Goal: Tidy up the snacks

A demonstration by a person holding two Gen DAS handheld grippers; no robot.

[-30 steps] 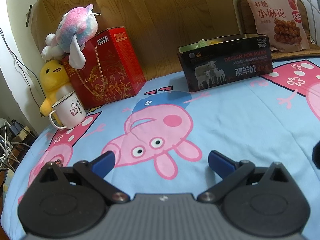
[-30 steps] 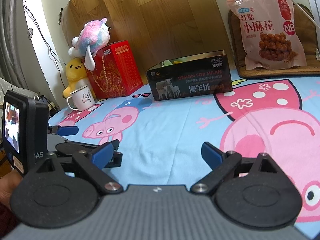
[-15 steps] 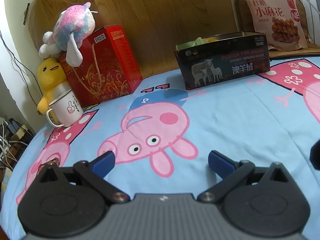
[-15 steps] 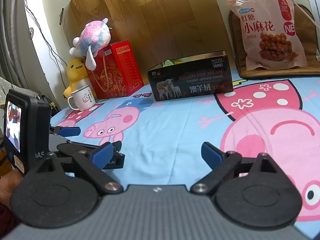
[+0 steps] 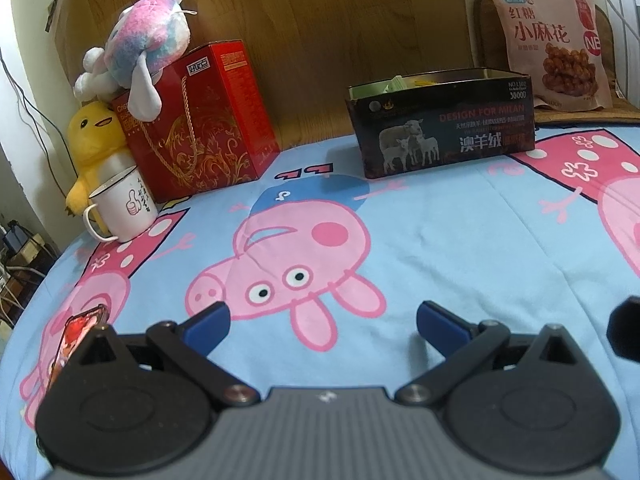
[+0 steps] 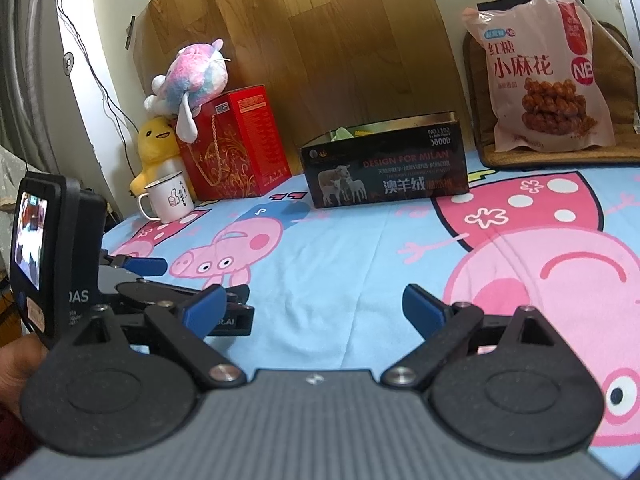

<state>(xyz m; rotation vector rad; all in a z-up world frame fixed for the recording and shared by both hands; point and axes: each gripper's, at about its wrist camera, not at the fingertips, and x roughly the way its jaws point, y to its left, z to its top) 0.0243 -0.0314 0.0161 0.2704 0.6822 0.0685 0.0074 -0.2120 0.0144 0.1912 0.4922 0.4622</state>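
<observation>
A pink snack bag (image 5: 550, 42) (image 6: 548, 76) with brown twists printed on it leans upright at the back right on a brown mat. In front of it, to its left, stands an open black tin box (image 5: 442, 124) (image 6: 386, 164) with green and yellow packets showing over its rim. My left gripper (image 5: 322, 322) hovers low over the cartoon bedsheet, open, with nothing between its blue fingertips. My right gripper (image 6: 314, 310) is open and empty too, close to the sheet. The left gripper's body and its blue fingers (image 6: 146, 266) show at the left of the right wrist view.
A red gift box (image 5: 200, 128) (image 6: 236, 144) stands at the back left with a pink plush toy (image 5: 140, 54) on top. A yellow duck plush (image 5: 90, 140) and a white mug (image 5: 122, 208) (image 6: 168, 198) sit beside it. A phone (image 5: 76, 340) lies near the left gripper. A wooden board (image 5: 320, 20) backs the bed.
Both grippers have drifted slightly; the scene has shifted a little in both views. Jaws stay open and nothing was picked up.
</observation>
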